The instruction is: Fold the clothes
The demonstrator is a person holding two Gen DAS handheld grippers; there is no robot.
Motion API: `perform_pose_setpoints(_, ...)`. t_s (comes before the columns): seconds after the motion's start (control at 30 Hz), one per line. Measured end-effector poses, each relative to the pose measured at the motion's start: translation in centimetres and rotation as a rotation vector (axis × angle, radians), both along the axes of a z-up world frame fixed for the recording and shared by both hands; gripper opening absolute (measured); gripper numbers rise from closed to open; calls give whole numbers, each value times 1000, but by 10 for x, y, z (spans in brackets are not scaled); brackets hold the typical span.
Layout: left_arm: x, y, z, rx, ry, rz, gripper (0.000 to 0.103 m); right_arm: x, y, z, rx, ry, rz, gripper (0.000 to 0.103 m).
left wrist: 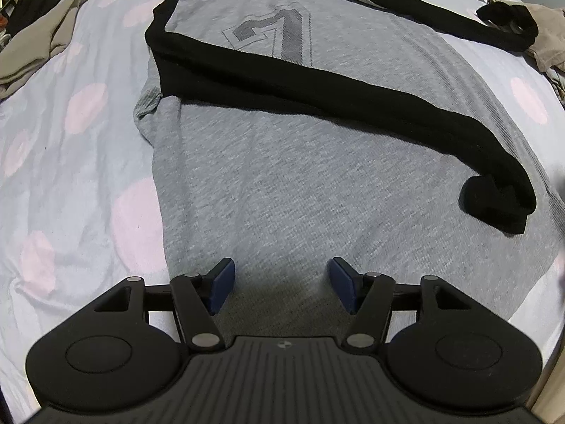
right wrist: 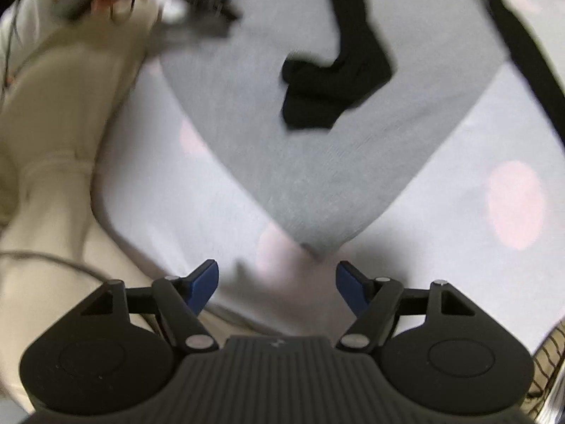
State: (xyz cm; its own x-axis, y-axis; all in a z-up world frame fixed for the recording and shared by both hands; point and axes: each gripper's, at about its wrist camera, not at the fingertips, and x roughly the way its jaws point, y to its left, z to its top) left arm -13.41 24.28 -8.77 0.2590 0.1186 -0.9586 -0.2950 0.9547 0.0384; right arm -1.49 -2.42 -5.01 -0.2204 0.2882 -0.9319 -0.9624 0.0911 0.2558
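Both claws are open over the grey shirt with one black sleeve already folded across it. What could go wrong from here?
1. The folded sleeve lies loose on the shirt; lifting the hem may slide it off.
2. The right claw hangs over the hem corner and bedsheet; closing could pinch sheet too.
3. The left claw sits mid-hem, so the left edge may sag.

Matt knit shirt (left wrist: 282,183), smooth cotton bedsheet (left wrist: 81,183)
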Motion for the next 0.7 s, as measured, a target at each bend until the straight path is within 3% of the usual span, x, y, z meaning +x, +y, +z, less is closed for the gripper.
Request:
perform_pose_setpoints(0.07,5,0,0,-7,-8,12,59,15,-6,14,112,-70,-101,78)
perform_pose_setpoints(0.13,11,-2,2,-20,-23,27,58,30,-6,20,178,-230,-182,79)
perform_pose_setpoints(0.2,17,-3,6,-50,-44,36,59,42,-4,18,198,-392,-236,79)
perform_pose_setpoints(0.27,21,-3,8,-80,-64,44,59,56,-1,11,193,-499,-294,79)
perform_pose_setpoints(0.47,23,-7,3,-96,-68,55,59,105,-8,-2,231,-554,-582,79)
perform_pose_setpoints(0.6,22,-8,0,-80,-66,59,59,125,-13,6,261,-643,-672,79)
perform_pose_setpoints(0.7,21,-5,1,-83,-67,77,59,139,-11,15,291,-657,-738,79)
